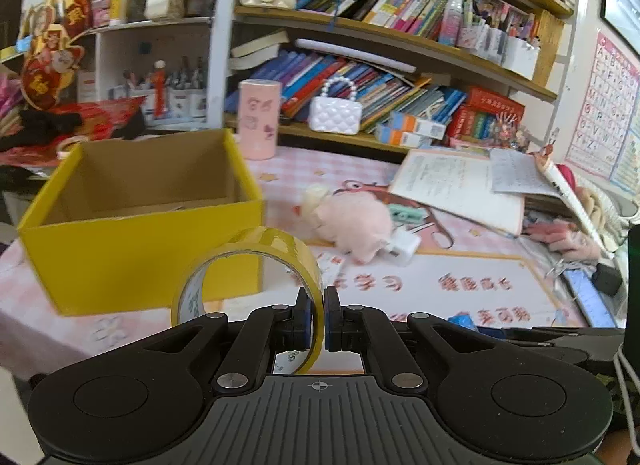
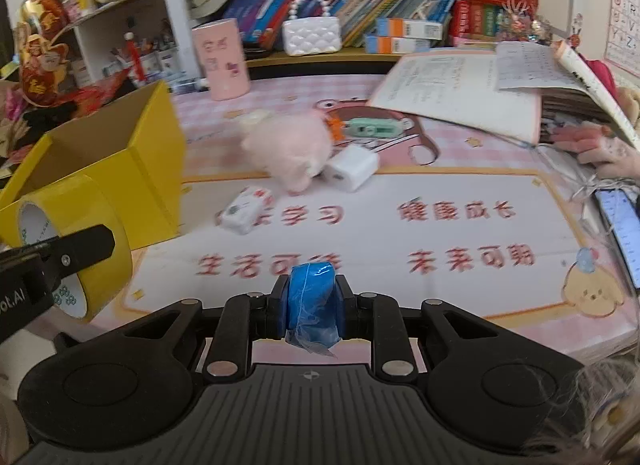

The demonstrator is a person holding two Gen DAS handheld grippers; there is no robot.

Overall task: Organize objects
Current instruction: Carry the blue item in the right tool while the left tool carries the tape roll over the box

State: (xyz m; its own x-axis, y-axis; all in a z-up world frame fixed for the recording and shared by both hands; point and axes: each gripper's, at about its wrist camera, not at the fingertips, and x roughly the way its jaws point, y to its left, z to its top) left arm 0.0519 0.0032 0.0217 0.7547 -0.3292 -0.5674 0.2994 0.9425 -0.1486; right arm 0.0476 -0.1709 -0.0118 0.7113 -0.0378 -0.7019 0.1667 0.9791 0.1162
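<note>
My left gripper point(image 1: 318, 315) is shut on the wall of a yellow tape roll point(image 1: 256, 253), held upright just in front of the open yellow box point(image 1: 132, 249). The right wrist view shows the same yellow tape roll point(image 2: 92, 225) at the lower left, beside the yellow box point(image 2: 152, 169). My right gripper point(image 2: 312, 305) is shut on a small blue plastic-wrapped roll point(image 2: 312, 301), above the desk mat's near edge. On the mat lie a pink plush toy point(image 2: 288, 145), a white charger point(image 2: 352, 167), a small white packet point(image 2: 244, 211) and a green clip-like item point(image 2: 370, 128).
A pink cylinder point(image 1: 258, 117) stands behind the box. Open books point(image 1: 460, 181) cover the right of the desk, with a phone point(image 2: 620, 229) at its right edge. Crowded bookshelves point(image 1: 380, 49) rise behind, with a white handbag point(image 1: 336, 113) on the lowest shelf.
</note>
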